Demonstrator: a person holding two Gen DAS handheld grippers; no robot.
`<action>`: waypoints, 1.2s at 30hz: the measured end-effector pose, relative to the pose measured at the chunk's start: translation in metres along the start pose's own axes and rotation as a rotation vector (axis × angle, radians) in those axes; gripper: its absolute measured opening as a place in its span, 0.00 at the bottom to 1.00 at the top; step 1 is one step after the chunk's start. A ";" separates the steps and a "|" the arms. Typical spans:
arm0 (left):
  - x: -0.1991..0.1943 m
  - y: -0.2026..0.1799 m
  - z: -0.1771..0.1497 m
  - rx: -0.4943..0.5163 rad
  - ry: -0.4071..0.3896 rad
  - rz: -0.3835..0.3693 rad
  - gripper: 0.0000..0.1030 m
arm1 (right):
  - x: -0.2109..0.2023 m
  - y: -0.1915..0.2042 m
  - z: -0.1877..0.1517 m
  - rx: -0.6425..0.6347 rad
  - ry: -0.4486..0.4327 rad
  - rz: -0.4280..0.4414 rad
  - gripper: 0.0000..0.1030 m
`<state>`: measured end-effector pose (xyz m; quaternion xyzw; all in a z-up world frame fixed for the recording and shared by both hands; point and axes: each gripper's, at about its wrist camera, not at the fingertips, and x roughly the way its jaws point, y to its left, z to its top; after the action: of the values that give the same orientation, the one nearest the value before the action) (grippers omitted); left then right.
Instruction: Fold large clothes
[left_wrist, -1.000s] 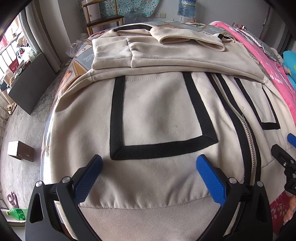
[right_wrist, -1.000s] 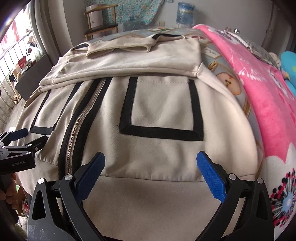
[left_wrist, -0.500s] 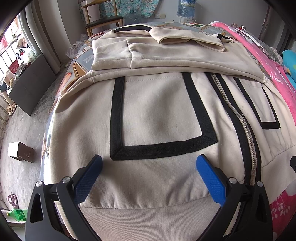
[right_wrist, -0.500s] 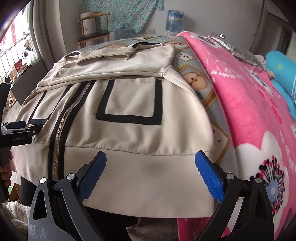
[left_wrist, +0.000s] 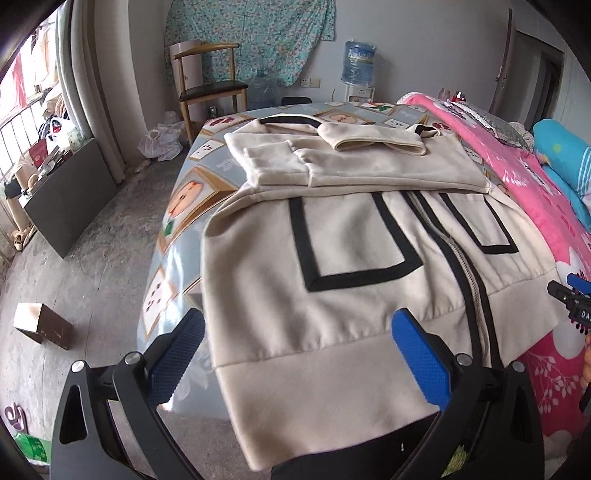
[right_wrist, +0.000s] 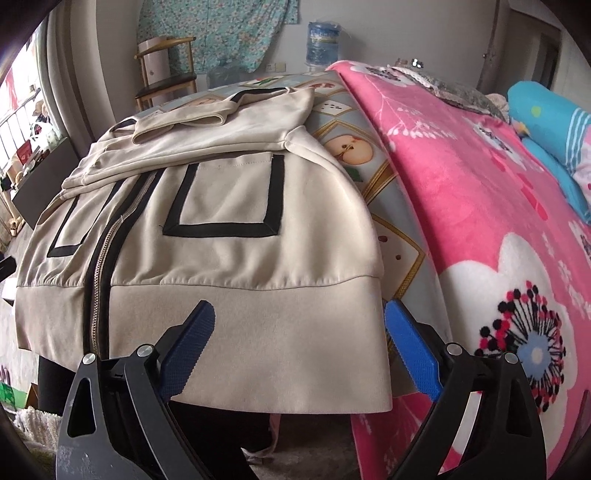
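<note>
A cream zip jacket (left_wrist: 354, 258) with black-edged pockets lies front up on the bed, its sleeves (left_wrist: 369, 142) folded across the chest. Its wide hem band (right_wrist: 258, 332) hangs over the bed's near edge. My left gripper (left_wrist: 299, 354) hovers open above the hem's left corner, its pads clear of the cloth. My right gripper (right_wrist: 299, 345) is at the hem's right corner. Its jaws are closing, with the band between them, and the pads (right_wrist: 410, 347) are not pressing on it. One blue fingertip (left_wrist: 578, 282) of the right gripper shows at the left wrist view's right edge.
A pink floral blanket (right_wrist: 480, 184) and a blue pillow (right_wrist: 546, 122) cover the bed's right side, over a patterned sheet (left_wrist: 184, 199). On the floor to the left are a cardboard box (left_wrist: 42, 325) and a dark board (left_wrist: 70, 195). Behind the bed stand a wooden chair (left_wrist: 210, 85) and a water bottle (left_wrist: 358, 62).
Both grippers have drawn back from over the jacket toward the near edge, so the hanging hem now shows. The left went left and up, the right went right to the hem's corner.
</note>
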<state>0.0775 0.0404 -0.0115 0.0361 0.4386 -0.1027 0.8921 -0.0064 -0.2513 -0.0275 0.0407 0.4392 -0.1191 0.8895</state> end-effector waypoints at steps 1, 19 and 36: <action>-0.006 0.008 -0.007 -0.010 0.006 0.012 0.96 | 0.000 -0.001 -0.001 0.005 0.000 0.003 0.86; -0.015 0.041 -0.082 -0.199 0.020 -0.082 0.90 | -0.007 -0.012 0.001 0.026 0.000 -0.062 0.88; 0.008 0.047 -0.085 -0.225 0.098 -0.177 0.34 | -0.013 -0.050 -0.023 0.109 0.048 -0.097 0.87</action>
<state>0.0270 0.0985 -0.0712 -0.0979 0.4919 -0.1291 0.8554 -0.0442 -0.2933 -0.0300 0.0706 0.4545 -0.1849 0.8685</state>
